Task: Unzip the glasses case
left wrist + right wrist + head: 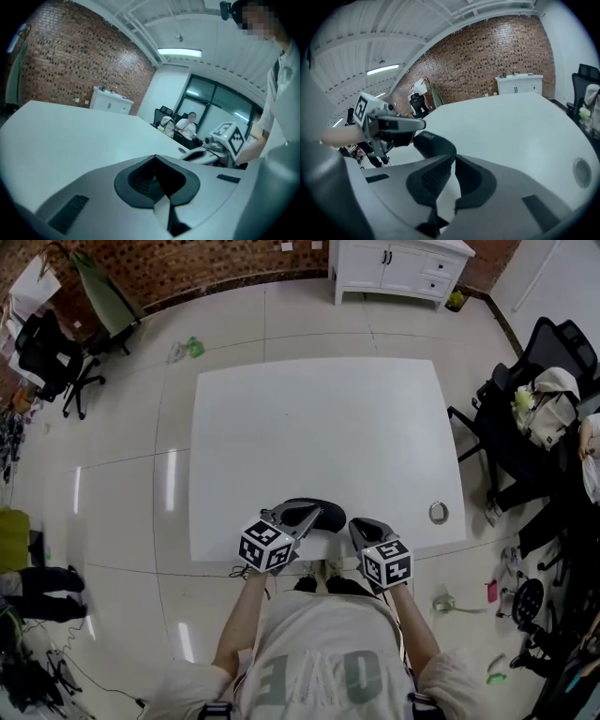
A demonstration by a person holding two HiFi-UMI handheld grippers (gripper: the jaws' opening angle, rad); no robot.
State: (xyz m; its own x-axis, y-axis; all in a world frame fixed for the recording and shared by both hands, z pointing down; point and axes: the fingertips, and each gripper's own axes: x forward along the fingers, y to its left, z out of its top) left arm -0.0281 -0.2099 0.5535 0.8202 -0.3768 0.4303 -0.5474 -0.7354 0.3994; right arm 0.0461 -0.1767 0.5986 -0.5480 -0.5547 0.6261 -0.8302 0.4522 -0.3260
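The black glasses case [333, 517] lies flat on the white table [319, 427] at its near edge, between my two grippers. My left gripper [315, 515] reaches over the case's left part, with its jaws shut tip to tip and nothing visible between them [154, 157]. My right gripper [356, 525] sits just right of the case, also shut and empty [453, 157]. In the right gripper view the case [438, 144] lies just beyond the jaw tips, with the left gripper [423, 124] over its far side. No zipper pull shows in any view.
A small grey ring [438, 513] lies on the table near its right front corner. Black office chairs [525, 418] with bags stand to the right, and another chair [56, 362] is at the far left. A white cabinet [398, 268] stands against the brick wall.
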